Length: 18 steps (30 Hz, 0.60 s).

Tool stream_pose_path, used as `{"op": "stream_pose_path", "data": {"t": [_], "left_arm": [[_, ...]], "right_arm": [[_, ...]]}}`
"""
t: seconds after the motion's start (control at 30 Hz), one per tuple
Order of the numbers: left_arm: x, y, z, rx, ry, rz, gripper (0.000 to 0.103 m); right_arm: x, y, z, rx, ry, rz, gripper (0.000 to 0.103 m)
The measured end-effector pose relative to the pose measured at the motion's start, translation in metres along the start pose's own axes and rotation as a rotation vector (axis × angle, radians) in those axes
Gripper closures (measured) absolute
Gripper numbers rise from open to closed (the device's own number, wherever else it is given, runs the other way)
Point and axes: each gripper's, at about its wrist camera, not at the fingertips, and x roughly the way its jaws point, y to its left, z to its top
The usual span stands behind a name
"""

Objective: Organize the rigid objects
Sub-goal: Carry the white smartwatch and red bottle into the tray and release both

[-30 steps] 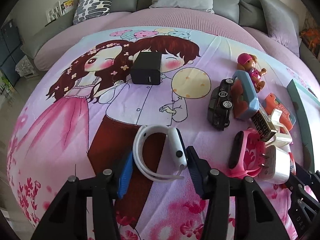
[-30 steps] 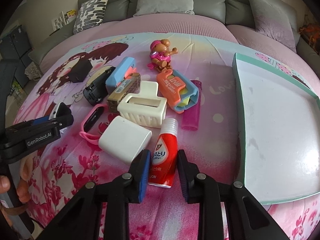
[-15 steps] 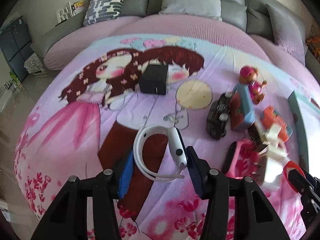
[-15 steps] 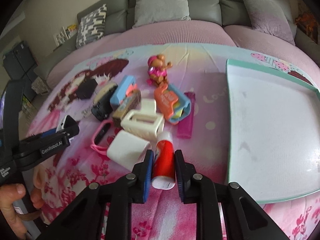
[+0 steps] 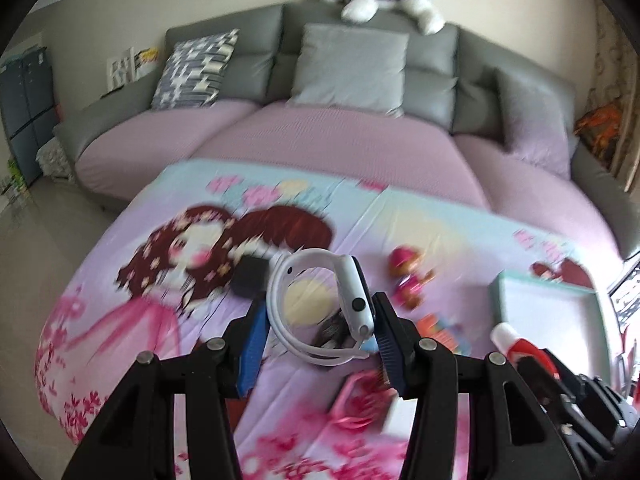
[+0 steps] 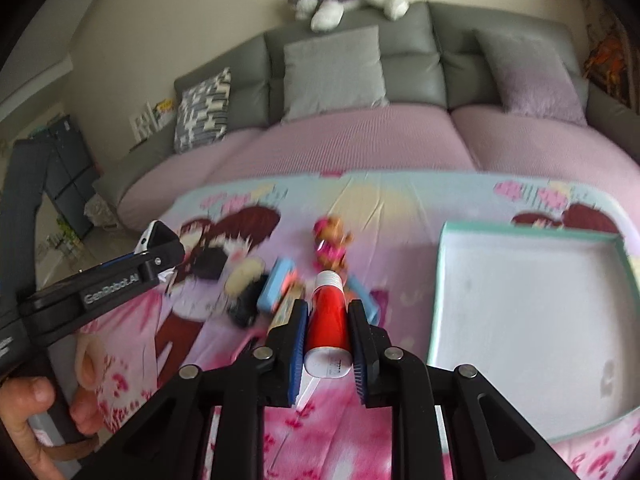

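Observation:
My left gripper [image 5: 318,334] is shut on a white smartwatch [image 5: 320,304] and holds it in the air above the cartoon-print cloth [image 5: 160,300]. In the right wrist view my right gripper [image 6: 328,334] is shut on a red tube with a white cap [image 6: 328,312], also lifted off the cloth. The left gripper [image 6: 158,254] shows at the left of that view, a hand [image 6: 32,420] on its handle. The red tube [image 5: 516,344] appears at the lower right of the left wrist view. Both views are blurred by motion.
A shallow white tray with a teal rim [image 6: 440,280] lies on the right. A heap of small items remains on the cloth: a toy figure [image 6: 330,244], a black toy car [image 6: 244,300], a blue case [image 6: 276,284], a black cube [image 5: 250,276]. A grey sofa [image 6: 360,52] stands behind.
Both grippers have risen off the cloth, each lifting its object. The right jaws closed onto the red tube. The views now tilt up toward the sofa.

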Motion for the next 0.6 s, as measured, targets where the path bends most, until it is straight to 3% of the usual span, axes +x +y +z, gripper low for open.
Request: {"op": "stream_pose_path", "data": {"t": [0.17,0.37,0.6], "left_arm": [[-0.008,-0.041,0.029,0.06,-0.034,-0.078,0.051],[-0.002,-0.108,0.06,0.147,-0.049,-0.179,0.051],[0.012,-0.18,0.05,0.198,-0.048,-0.28,0.051]], "right_arm": [[-0.006,-0.022,0.021,0.01,-0.039,-0.07,0.081],[-0.008,-0.076,0.042,0.061,-0.073,-0.187,0.081],[-0.018,-0.15,0.03,0.155,-0.067,-0.367,0.081]]}}
